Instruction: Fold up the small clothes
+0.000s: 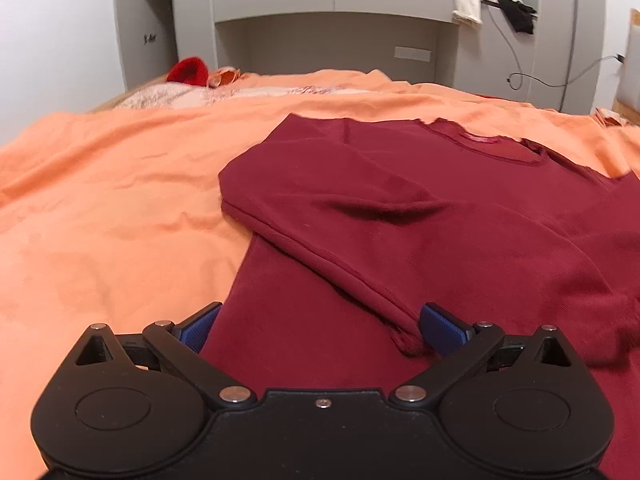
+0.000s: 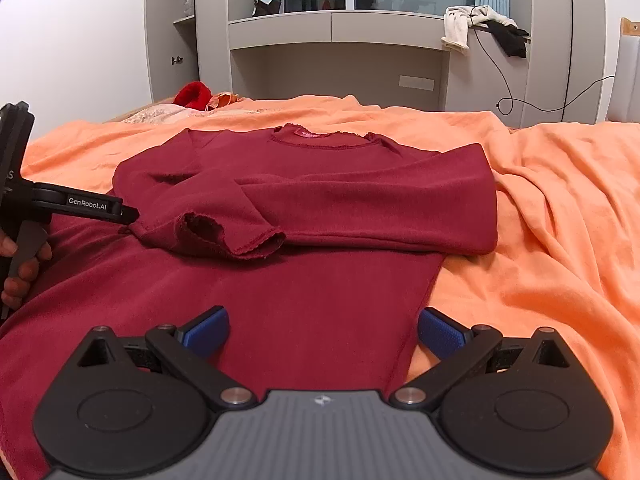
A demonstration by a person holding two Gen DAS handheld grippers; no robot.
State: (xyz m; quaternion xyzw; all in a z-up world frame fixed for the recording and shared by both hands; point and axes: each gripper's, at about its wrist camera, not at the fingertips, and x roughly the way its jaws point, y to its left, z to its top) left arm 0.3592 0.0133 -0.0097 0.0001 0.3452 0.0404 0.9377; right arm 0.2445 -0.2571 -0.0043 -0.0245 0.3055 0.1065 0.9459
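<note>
A dark red long-sleeved top (image 2: 320,184) lies flat on an orange blanket (image 2: 540,240), neckline (image 2: 320,138) at the far end. Both sleeves are folded in across the chest; one cuff (image 2: 240,236) points toward me. My right gripper (image 2: 324,320) is open and low over the top's lower right part, its side edge between the fingers. My left gripper (image 1: 320,316) is open over the top's (image 1: 440,208) left side. A folded sleeve's cuff (image 1: 406,338) lies against its right finger's blue pad (image 1: 440,328). The right wrist view shows the left gripper (image 2: 128,216) at the left, held by a hand (image 2: 20,272).
The orange blanket (image 1: 100,200) covers the whole bed, rumpled at the right. A red item (image 2: 194,94) and pale fabric lie at the far left corner. Grey cabinets (image 2: 340,60) stand behind the bed, with cloths draped on a rail (image 2: 480,24) and a dangling cable (image 2: 504,92).
</note>
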